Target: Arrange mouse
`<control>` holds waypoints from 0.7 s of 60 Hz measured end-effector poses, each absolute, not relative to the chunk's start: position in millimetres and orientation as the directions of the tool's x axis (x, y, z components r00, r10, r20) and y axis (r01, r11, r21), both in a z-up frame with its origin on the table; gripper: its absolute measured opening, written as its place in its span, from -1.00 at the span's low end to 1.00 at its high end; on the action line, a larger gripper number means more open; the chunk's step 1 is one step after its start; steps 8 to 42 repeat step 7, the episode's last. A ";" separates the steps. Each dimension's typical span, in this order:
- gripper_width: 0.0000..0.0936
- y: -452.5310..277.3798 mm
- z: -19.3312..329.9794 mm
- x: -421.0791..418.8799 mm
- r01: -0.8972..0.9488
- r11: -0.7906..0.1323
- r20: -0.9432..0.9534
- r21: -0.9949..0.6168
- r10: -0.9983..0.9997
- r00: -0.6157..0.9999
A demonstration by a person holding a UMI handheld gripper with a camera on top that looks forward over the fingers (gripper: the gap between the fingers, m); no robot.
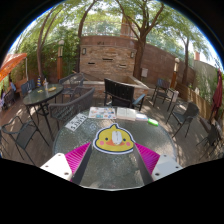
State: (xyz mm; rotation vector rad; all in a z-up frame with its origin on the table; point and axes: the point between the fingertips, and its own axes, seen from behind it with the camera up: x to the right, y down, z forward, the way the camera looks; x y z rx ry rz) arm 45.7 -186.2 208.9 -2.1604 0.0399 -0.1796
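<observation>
I am holding my tongs (113,158) out over a shiny metal table (112,172) in a yard. My tongs are gripping a yellow mouse (113,139) that looks like a little duck face with an orange beak. The two pink pads (78,154) are pressing on it, one on each side. The mouse is sitting between the fingers, up above the table top. Just beyond the mouse, some flat papers (104,113) are lying on the far part of the table, and one more sheet (76,122) is lying off to the left of them. Beyond the table, a dark chair (123,94) is standing, and more chairs are standing off to the right (181,116). Far off to the left of my tongs, a round dark table (43,95) is standing with chairs around it. Way beyond all of that, a brick wall (110,58) is standing, and big green trees (130,15) are growing over it.
</observation>
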 end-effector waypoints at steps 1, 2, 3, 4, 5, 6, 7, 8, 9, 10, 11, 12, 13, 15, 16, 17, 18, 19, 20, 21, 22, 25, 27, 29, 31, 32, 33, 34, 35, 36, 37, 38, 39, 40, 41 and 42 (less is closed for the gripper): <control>0.85 -187.6 209.7 45.3 0.042 -0.562 0.115 -0.826 -0.095 0.989; 0.85 -188.9 210.9 44.9 0.043 -0.561 0.115 -0.827 -0.094 0.989; 0.85 -190.6 212.0 44.3 0.043 -0.560 0.114 -0.827 -0.092 0.989; 0.84 -190.5 210.9 41.2 0.043 -0.559 0.114 -0.828 -0.092 0.989; 0.84 -191.6 211.5 40.3 0.041 -0.559 0.111 -0.828 -0.091 0.990; 0.85 -192.4 212.2 39.6 0.040 -0.559 0.108 -0.828 -0.090 0.990; 0.85 -193.3 212.8 39.1 0.037 -0.559 0.106 -0.828 -0.090 0.990; 0.85 -193.3 212.8 39.1 0.037 -0.559 0.106 -0.828 -0.090 0.990; 0.85 -193.3 212.8 39.1 0.037 -0.559 0.106 -0.828 -0.090 0.990; 0.85 -193.3 212.8 39.1 0.037 -0.559 0.106 -0.828 -0.090 0.990; 0.85 -193.3 212.8 39.1 0.037 -0.559 0.106 -0.828 -0.090 0.990; 0.85 -193.3 212.8 39.1 0.037 -0.559 0.106 -0.828 -0.090 0.990; 0.85 -193.3 212.8 39.1 0.037 -0.559 0.106 -0.828 -0.090 0.990; 0.85 -193.3 212.8 39.1 0.037 -0.559 0.106 -0.828 -0.090 0.990; 0.85 -193.3 212.8 39.1 0.037 -0.559 0.106 -0.828 -0.090 0.990; 0.85 -193.3 212.8 39.1 0.037 -0.559 0.106 -0.828 -0.090 0.990; 0.85 -193.3 212.8 39.1 0.037 -0.559 0.106 -0.828 -0.090 0.990; 0.85 -193.3 212.8 39.1 0.037 -0.559 0.106 -0.828 -0.090 0.990; 0.85 -193.3 212.8 39.1 0.037 -0.559 0.106 -0.828 -0.090 0.990; 0.85 -193.3 212.8 39.1 0.037 -0.559 0.106 -0.828 -0.090 0.990; 0.85 -193.3 212.8 39.1 0.037 -0.559 0.106 -0.828 -0.090 0.990; 0.85 -193.3 212.8 39.1 0.037 -0.559 0.106 -0.828 -0.090 0.990; 0.85 -193.3 212.8 39.1 0.037 -0.559 0.106 -0.828 -0.090 0.990; 0.85 -193.3 212.8 39.1 0.037 -0.559 0.106 -0.828 -0.090 0.990; 0.85 -193.3 212.8 39.1 0.037 -0.559 0.106 -0.828 -0.090 0.990; 0.85 -193.3 212.8 39.1 0.037 -0.559 0.106 -0.828 -0.090 0.990; 0.85 -193.3 212.8 39.1 0.037 -0.559 0.106 -0.828 -0.090 0.990; 0.85 -193.3 212.8 39.1 0.037 -0.559 0.106 -0.828 -0.090 0.990; 0.85 -193.3 212.8 39.1 0.037 -0.559 0.106 -0.828 -0.090 0.990; 0.85 -193.3 212.8 39.1 0.037 -0.559 0.106 -0.828 -0.090 0.990; 0.85 -193.3 212.8 39.1 0.037 -0.559 0.106 -0.828 -0.090 0.990; 0.85 -193.3 212.8 39.1 0.037 -0.559 0.106 -0.828 -0.090 0.990; 0.85 -193.3 212.8 39.1 0.037 -0.559 0.106 -0.828 -0.090 0.990; 0.85 -193.3 212.8 39.1 0.037 -0.559 0.106 -0.828 -0.090 0.990; 0.85 -193.3 212.8 39.1 0.037 -0.559 0.106 -0.828 -0.090 0.990; 0.85 -193.3 212.8 39.1 0.037 -0.559 0.106 -0.828 -0.090 0.990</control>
